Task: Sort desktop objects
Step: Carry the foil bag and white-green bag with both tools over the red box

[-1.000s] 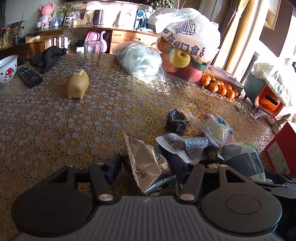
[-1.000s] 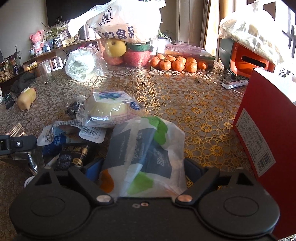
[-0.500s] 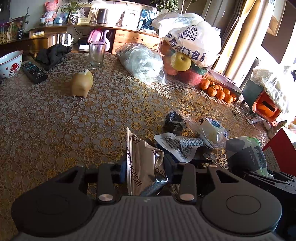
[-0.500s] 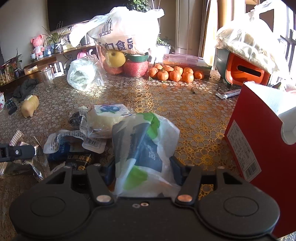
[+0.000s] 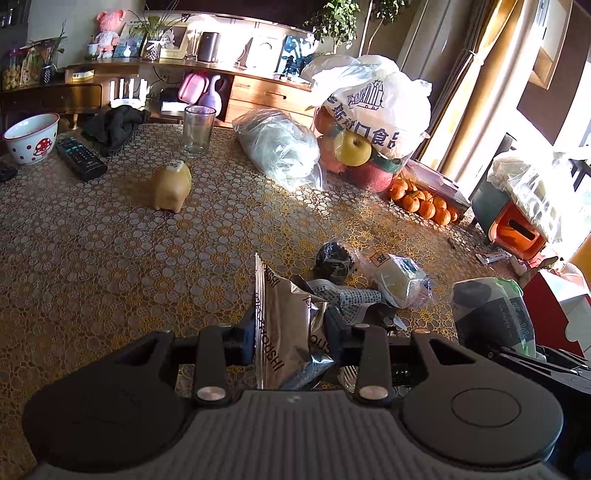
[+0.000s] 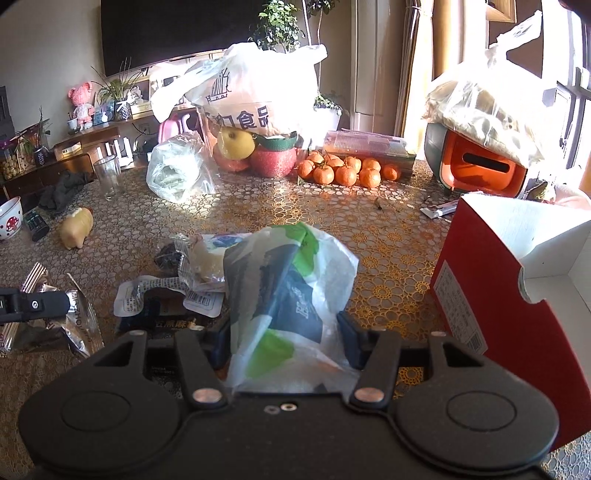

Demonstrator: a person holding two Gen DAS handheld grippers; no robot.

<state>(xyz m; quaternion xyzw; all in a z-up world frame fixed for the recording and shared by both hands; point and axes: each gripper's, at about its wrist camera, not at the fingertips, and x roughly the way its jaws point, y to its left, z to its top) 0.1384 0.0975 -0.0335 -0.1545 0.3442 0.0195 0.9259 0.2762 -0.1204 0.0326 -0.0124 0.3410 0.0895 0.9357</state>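
Left gripper [image 5: 290, 330] clamps foil packet [image 5: 286, 332], right gripper [image 6: 282, 341] — tissue pack [image 6: 284, 291] beside red box [image 6: 491, 295]

1. A clear drinking glass [image 5: 198, 131] stands upright near the far edge of the bench [image 5: 110, 251].
2. A white bowl with red mushroom print [image 5: 32, 137] sits at the far left corner, a black remote [image 5: 80, 158] just beside it.
3. A dark cloth [image 5: 114, 123] lies crumpled at the far edge.
4. A pink plush figure [image 5: 108, 33] stands on the wooden sideboard [image 5: 258, 88] behind the bench, next to a potted plant [image 5: 153, 35].
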